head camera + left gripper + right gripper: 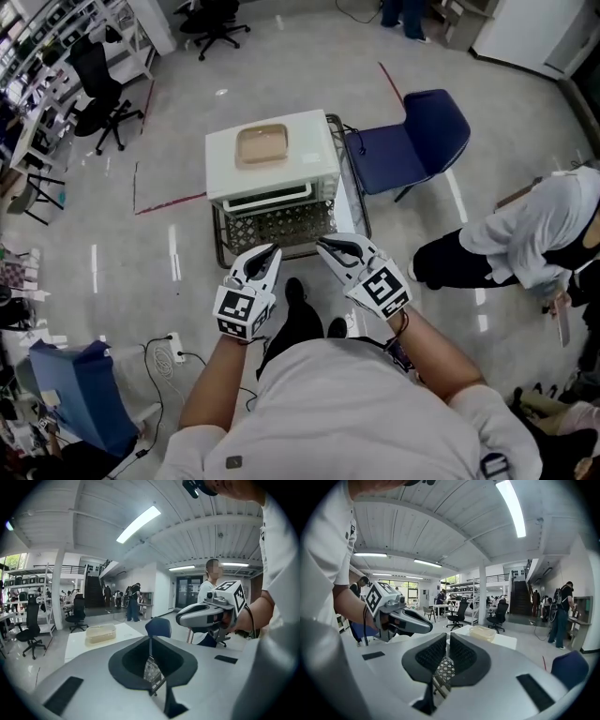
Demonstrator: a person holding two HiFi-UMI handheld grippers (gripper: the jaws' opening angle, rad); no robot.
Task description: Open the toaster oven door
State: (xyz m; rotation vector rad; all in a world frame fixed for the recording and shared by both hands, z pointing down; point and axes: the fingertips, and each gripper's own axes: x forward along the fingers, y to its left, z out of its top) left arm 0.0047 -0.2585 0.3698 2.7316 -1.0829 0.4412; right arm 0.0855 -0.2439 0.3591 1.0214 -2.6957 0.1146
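Two tools (273, 250) (322, 243), one toaster oven (272, 155)

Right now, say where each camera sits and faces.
Head view: on the head, steeply down at the oven; left gripper, right gripper, forearms, torso show.
Left gripper view: on that gripper, along its shut jaws over the oven; right gripper and arm at right.
Right gripper view: on that gripper, along barely parted jaws; left gripper and arm at left.
Shared: both gripper views show the oven top and tub.
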